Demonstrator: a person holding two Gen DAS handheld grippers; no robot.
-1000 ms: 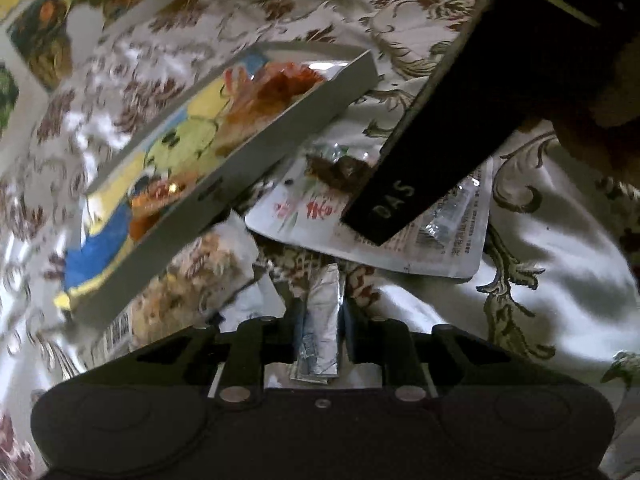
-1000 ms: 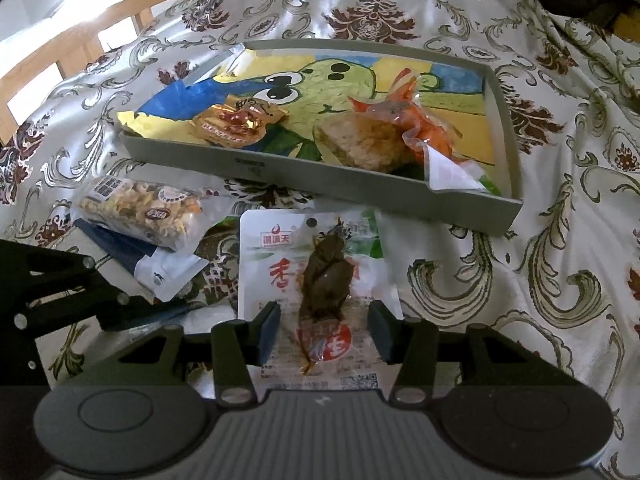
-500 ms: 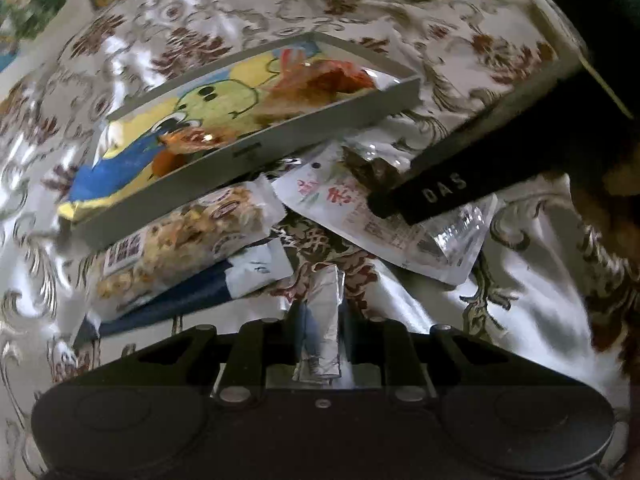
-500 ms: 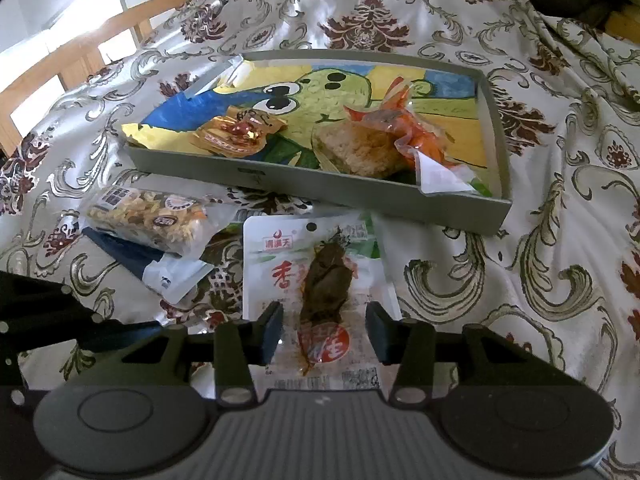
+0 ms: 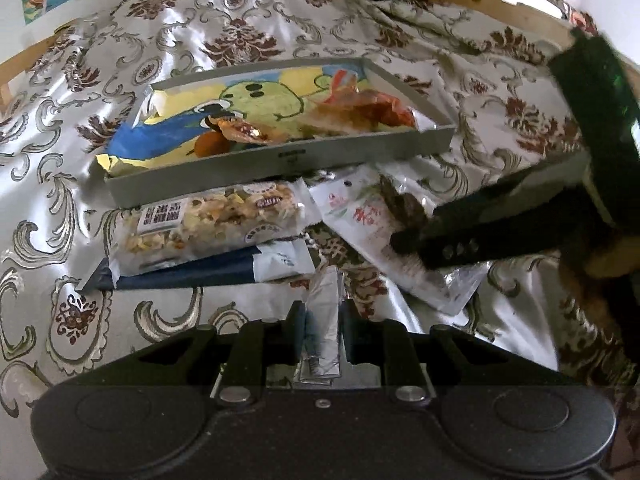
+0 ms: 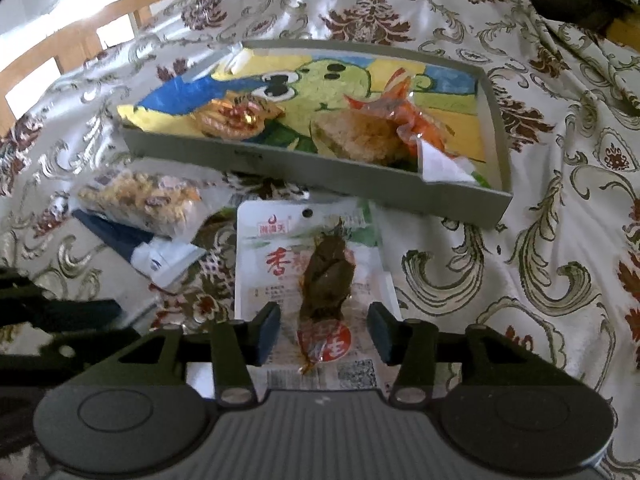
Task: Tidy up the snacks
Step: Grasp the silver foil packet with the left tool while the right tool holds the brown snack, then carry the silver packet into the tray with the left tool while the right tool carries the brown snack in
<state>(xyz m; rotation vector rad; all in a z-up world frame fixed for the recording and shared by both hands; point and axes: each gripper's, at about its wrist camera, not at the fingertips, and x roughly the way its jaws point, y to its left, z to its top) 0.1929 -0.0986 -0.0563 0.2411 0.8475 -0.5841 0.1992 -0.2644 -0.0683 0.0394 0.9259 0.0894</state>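
My left hand-held gripper point(image 5: 320, 330) pinches a foil packet point(image 5: 325, 312). My right hand-held gripper point(image 6: 323, 330) gapes wide astride a white pouch point(image 6: 312, 276), before the tray point(image 6: 320, 166).

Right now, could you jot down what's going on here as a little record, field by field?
surface: patterned cloth
tray: grey, cartoon lining, some wrapped snacks inside
left gripper: shut on silver packet
right gripper: open, fingers either side of white pouch
white pouch: flat on cloth, in front of tray
nut bar: outside tray, lying on blue packet
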